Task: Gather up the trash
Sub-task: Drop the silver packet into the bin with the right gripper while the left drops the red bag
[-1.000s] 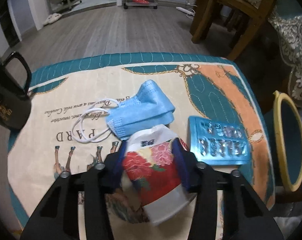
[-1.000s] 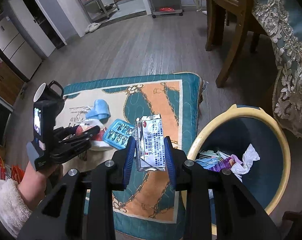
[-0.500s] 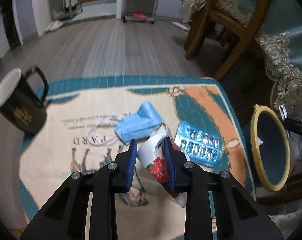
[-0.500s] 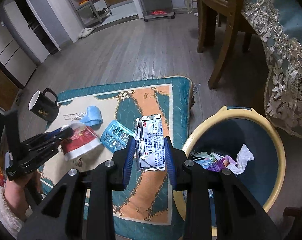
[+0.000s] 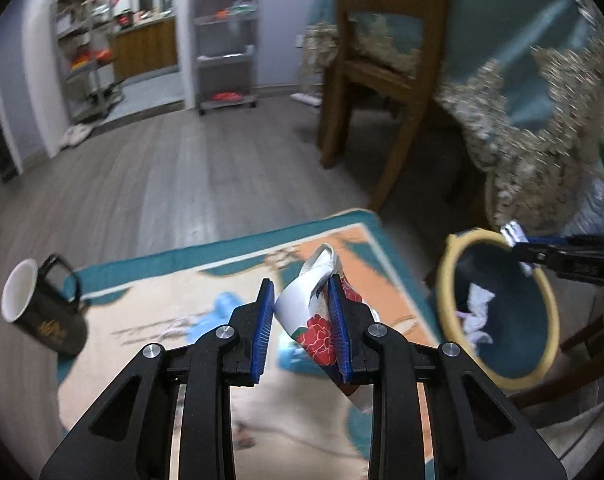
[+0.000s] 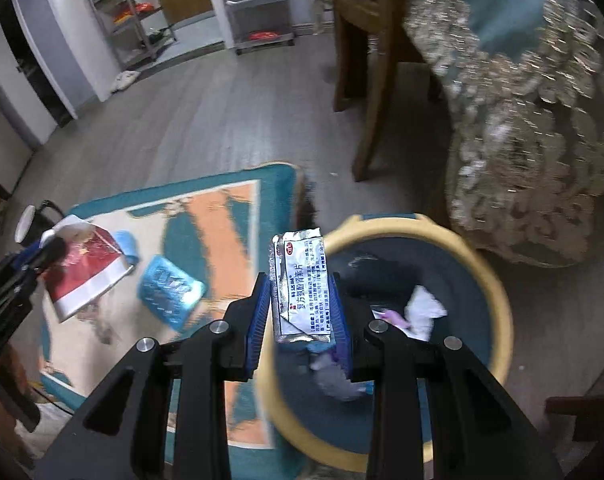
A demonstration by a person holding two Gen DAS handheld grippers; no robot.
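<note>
- Left wrist view: the left tool (image 5: 302, 316) grips a crushed red-flowered cup (image 5: 318, 320), lifted above the mat (image 5: 142, 320) and tilted down. The bin (image 5: 498, 376) sits off the mat's right edge, well apart; released early, the cup would likely land on the mat.
- Right wrist view: the right tool (image 6: 300, 308) clamps a foil packet (image 6: 302, 280) over the bin's near rim, pointing steeply down. The light packet could catch that rim. A blister pack (image 6: 170, 290) and mask (image 6: 128, 248) lie on the mat.

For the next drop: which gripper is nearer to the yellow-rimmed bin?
Right. The right gripper hangs over the bin rim; the left gripper is above the mat, beside the bin.
</note>
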